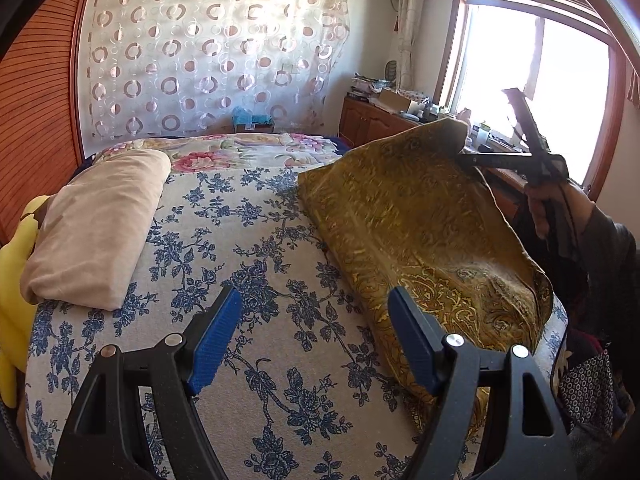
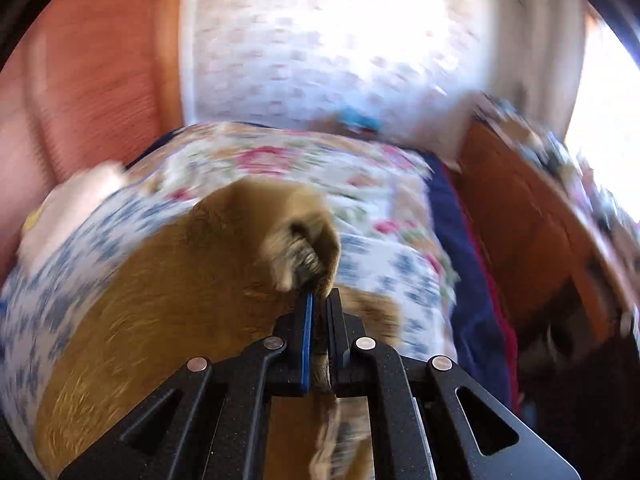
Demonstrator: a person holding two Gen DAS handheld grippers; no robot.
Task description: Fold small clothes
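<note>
A mustard-gold patterned cloth (image 1: 424, 224) lies on the right side of the bed, its far right corner lifted into the air. My right gripper (image 1: 466, 156) is shut on that corner and holds it up; in the right wrist view, which is motion-blurred, its jaws (image 2: 319, 300) pinch a bunched fold of the cloth (image 2: 168, 304). My left gripper (image 1: 314, 300) is open and empty, hovering above the blue-flowered bedspread (image 1: 256, 280) just left of the cloth's near edge.
A folded beige cloth (image 1: 96, 224) lies at the bed's left side next to a yellow item (image 1: 16, 292). A pink floral quilt (image 1: 256, 148) covers the far end. A wooden cabinet (image 1: 376, 124) with clutter stands under the window at right. Dark patterned fabric (image 1: 588, 388) lies off the bed's right edge.
</note>
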